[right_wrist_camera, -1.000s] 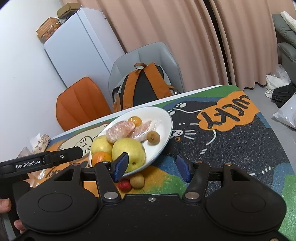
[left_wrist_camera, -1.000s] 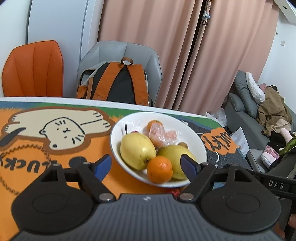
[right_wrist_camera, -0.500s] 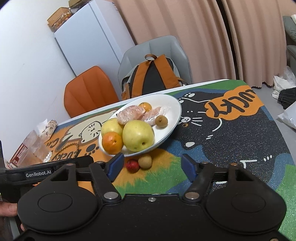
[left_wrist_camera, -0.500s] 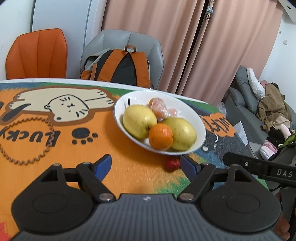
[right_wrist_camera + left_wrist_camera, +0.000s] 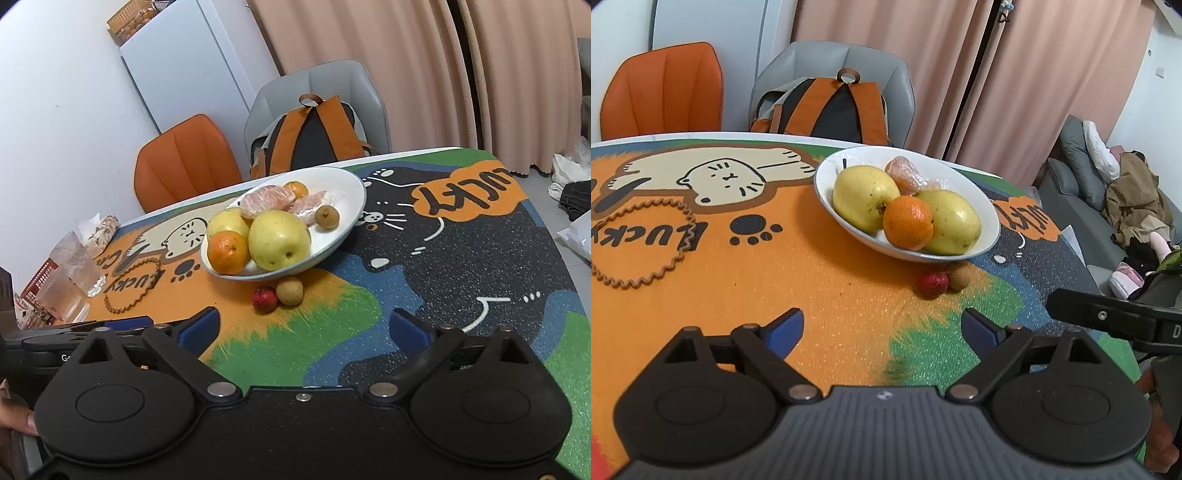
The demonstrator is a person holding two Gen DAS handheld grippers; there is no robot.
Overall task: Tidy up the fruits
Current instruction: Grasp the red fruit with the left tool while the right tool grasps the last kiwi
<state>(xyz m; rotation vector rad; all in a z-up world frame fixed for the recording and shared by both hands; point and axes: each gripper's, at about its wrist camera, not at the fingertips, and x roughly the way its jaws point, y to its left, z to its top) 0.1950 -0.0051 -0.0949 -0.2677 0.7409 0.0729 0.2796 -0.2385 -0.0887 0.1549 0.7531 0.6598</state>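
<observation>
The white oval ceramic plate [image 5: 991, 221] sits on the surface [image 5: 738, 280], which is covered by a colourful cat-print mat. On the plate lie two yellow-green pears [image 5: 862, 201], a round orange [image 5: 907, 222] at the near rim and wrapped pinkish citrus segments [image 5: 903, 176] behind them. Off the plate, touching each other just beside its near edge, rest a small red fruit [image 5: 933, 283] and a small round tan fruit [image 5: 959, 275].

The left hand-held gripper [image 5: 882, 326] hangs above the orange part of the mat, jaws wide and opening, with nothing between them. The right hand-held gripper [image 5: 304, 328] stands over the green patch, jaws spread wide and opening, likewise empty; the two loose fruits lie beyond its fingertips, apart from them.

Only the right wrist view shows a second tan fruit [image 5: 327, 217] on the far right of the plate, a smaller orange [image 5: 297, 189] at its far rim, a string of brown beads [image 5: 133, 284] and clear plastic packaging [image 5: 74, 273] at the far left, and a white refrigerator [image 5: 184, 62]. Only the left wrist view shows a grey sofa heaped with clothes [image 5: 1126, 199] at the right. Both show an orange chair [image 5: 663, 88] and an orange-and-black backpack [image 5: 831, 107] on a grey chair [image 5: 897, 74].
</observation>
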